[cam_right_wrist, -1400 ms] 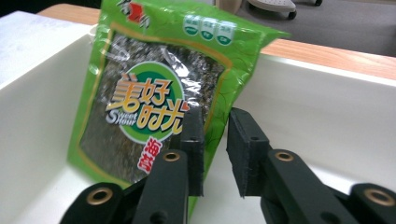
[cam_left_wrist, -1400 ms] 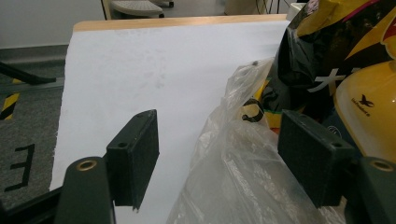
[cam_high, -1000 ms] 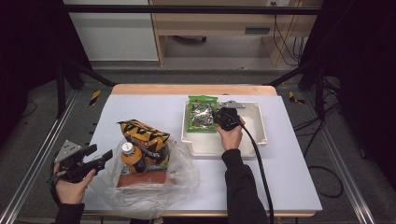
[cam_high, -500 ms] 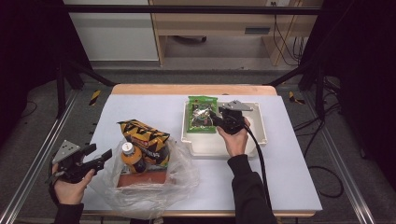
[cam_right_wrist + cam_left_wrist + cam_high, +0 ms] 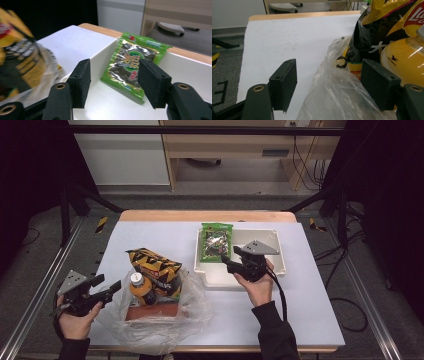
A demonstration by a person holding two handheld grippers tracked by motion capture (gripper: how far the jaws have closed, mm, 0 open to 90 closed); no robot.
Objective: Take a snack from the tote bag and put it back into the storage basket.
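High view: right gripper (image 5: 229, 261) sits right of centre in the frame, over the shallow white rectangular tray (image 5: 277, 251), jaws spread and holding nothing. Flat green foil snack packet (image 5: 216, 242) lies in the tray's left part, top edge propped on the far rim, just above and left of those jaws. In the right gripper view the same green packet (image 5: 131, 65) shows between the two parted pads, farther off, not touched.

Left gripper (image 5: 112, 288) at lower left of the high view, jaws also spread, empty, tips right at the edge of the crumpled clear plastic bag (image 5: 192, 309). Inside the bag: yellow-and-black crisp packet (image 5: 152, 265) standing, orange bottle with a white cap (image 5: 141, 289) leaning against it. In the left gripper view, clear plastic film (image 5: 337, 92) bulges up between the pads; contact cannot be told.
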